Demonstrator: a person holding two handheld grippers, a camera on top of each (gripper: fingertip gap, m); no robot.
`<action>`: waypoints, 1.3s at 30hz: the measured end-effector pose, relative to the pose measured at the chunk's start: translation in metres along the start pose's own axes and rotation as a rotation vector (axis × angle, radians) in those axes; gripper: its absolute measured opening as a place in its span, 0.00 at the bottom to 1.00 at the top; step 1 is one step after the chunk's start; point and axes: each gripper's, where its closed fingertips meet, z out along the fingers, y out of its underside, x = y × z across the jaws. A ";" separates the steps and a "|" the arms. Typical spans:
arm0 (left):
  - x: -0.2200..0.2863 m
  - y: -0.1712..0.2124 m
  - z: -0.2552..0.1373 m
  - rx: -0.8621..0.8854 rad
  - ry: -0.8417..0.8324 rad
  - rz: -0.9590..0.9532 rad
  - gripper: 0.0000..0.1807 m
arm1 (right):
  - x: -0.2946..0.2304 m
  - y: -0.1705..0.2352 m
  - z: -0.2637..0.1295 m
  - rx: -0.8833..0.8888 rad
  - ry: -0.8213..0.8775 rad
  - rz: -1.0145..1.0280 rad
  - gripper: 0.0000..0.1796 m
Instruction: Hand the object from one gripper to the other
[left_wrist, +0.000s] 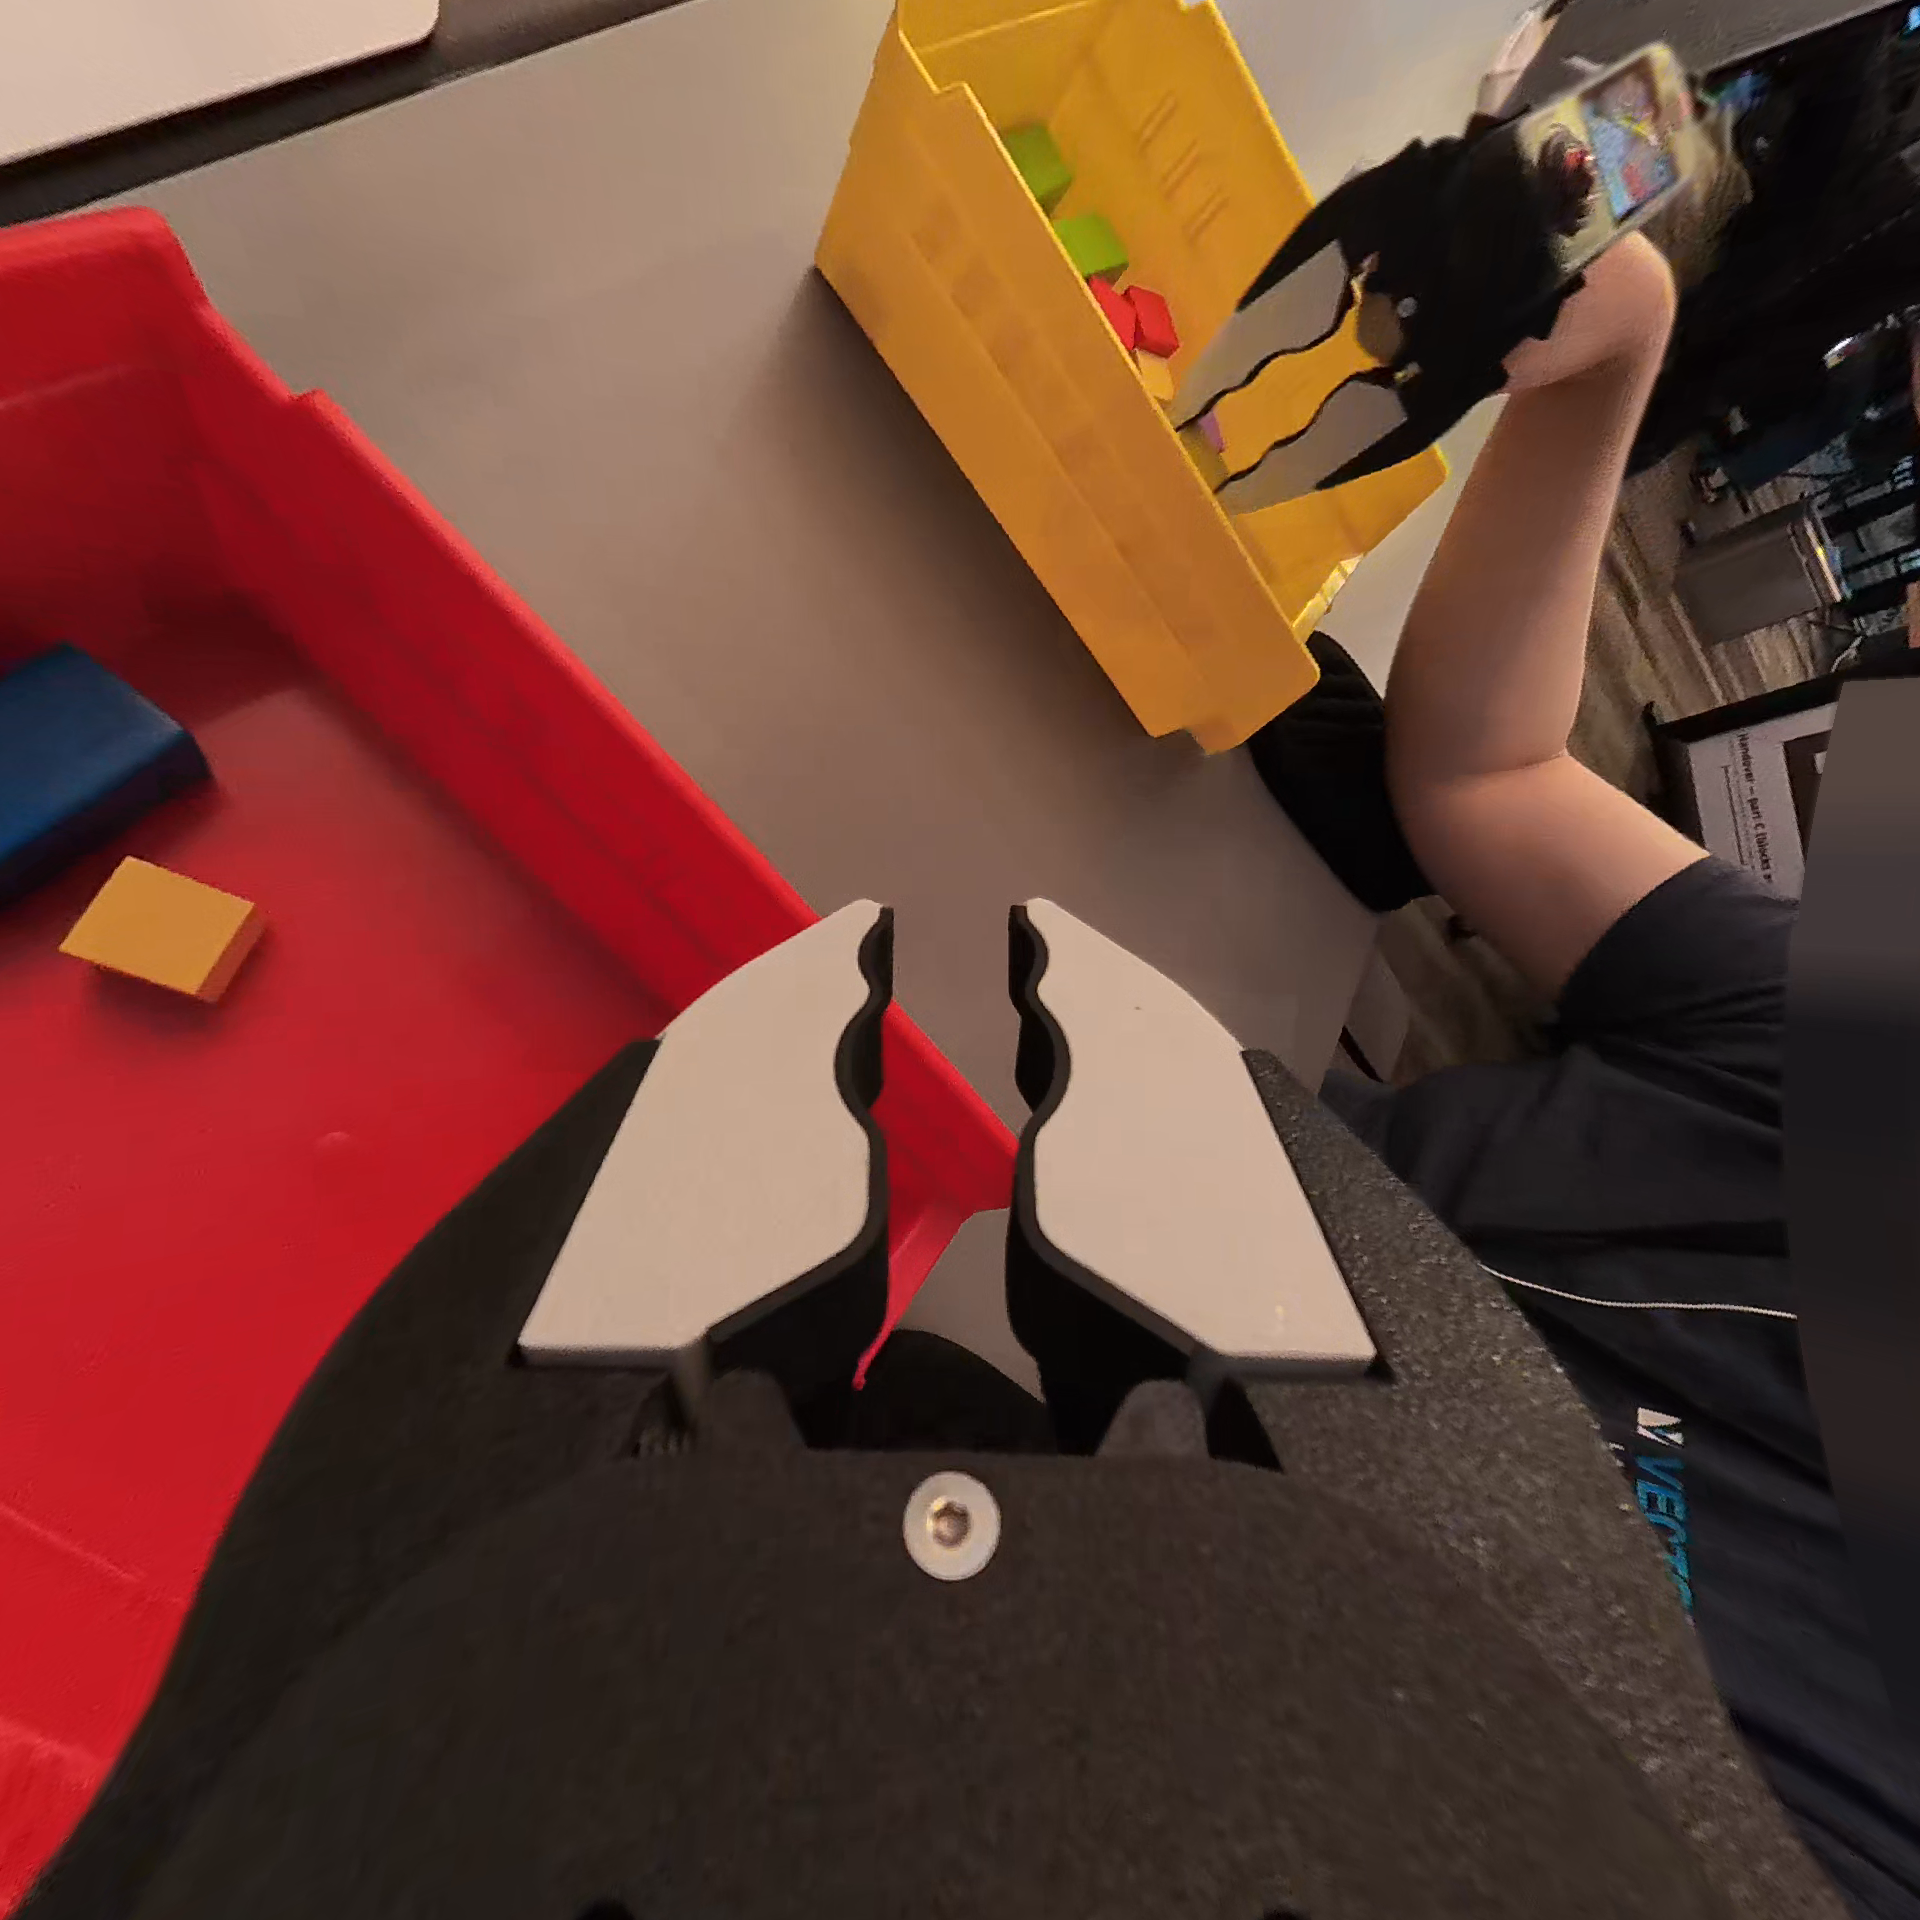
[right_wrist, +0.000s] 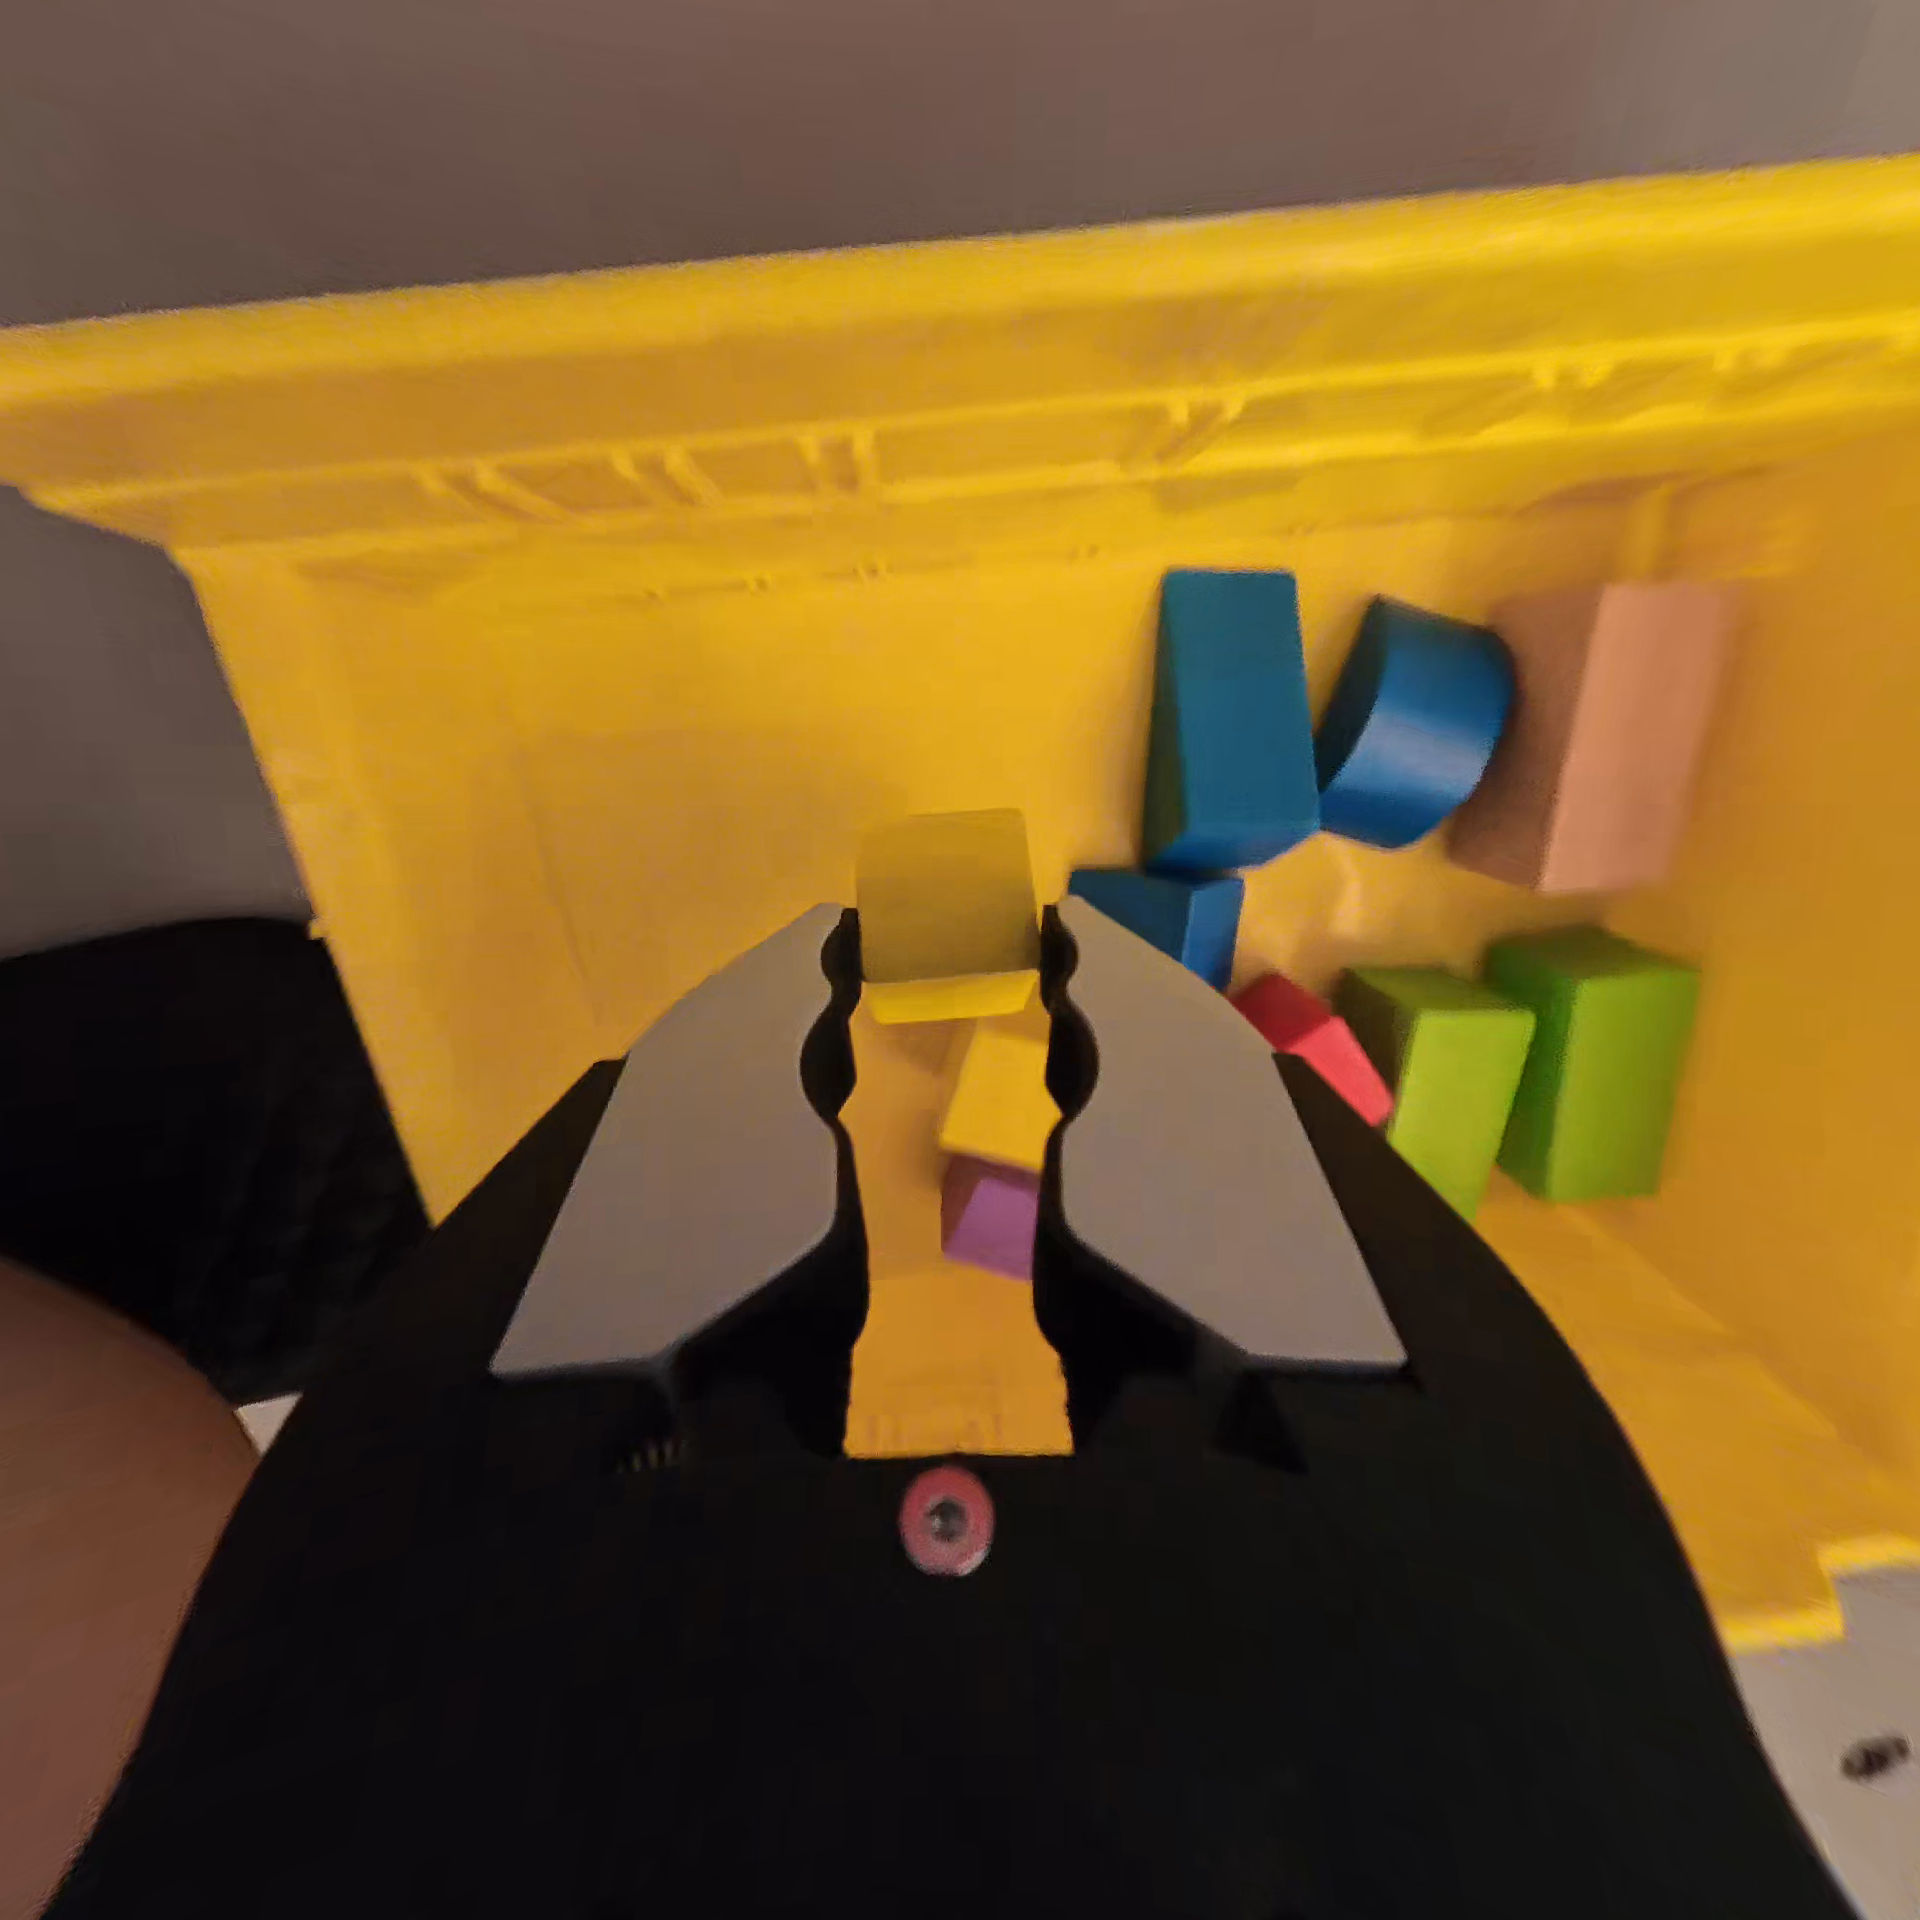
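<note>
Yellow block (right_wrist: 945, 914) is pinched at the right gripper (right_wrist: 948, 935) tips, above the yellow bin (right_wrist: 727, 499) – clear of its walls. Left gripper (left_wrist: 950, 920) hangs slightly open and empty over the red bin (left_wrist: 499, 665) rim – bare table (left_wrist: 644, 416) between bins

1. My left camera sits behind my left fingers (left_wrist: 873, 1049) and looks forward along them, tilted down over the grey surface (left_wrist: 644, 436); the wall of the red bin (left_wrist: 436, 582) runs close beneath it.
2. Farther off in that view stands the yellow bin (left_wrist: 1049, 436), with my right gripper (left_wrist: 1210, 447) dipping into it.
3. My right camera sits behind my right fingers (right_wrist: 727, 1122), faces down into the yellow bin (right_wrist: 623, 727), and is very near; the picture is blurred.
4. Both views share the yellow bin and the two green blocks (left_wrist: 1065, 208) (right_wrist: 1517, 1070) lying in it.
</note>
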 end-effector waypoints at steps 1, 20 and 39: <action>0.001 0.000 0.002 -0.006 -0.001 0.009 0.12 | 0.002 -0.004 0.006 0.018 -0.011 -0.015 0.19; -0.012 -0.010 -0.006 0.061 -0.039 0.006 0.12 | 0.012 0.016 0.030 -0.018 -0.064 0.074 0.19; -0.178 0.020 0.036 -0.092 -0.664 -0.214 0.17 | 0.019 0.012 -0.012 -0.020 0.129 0.076 0.19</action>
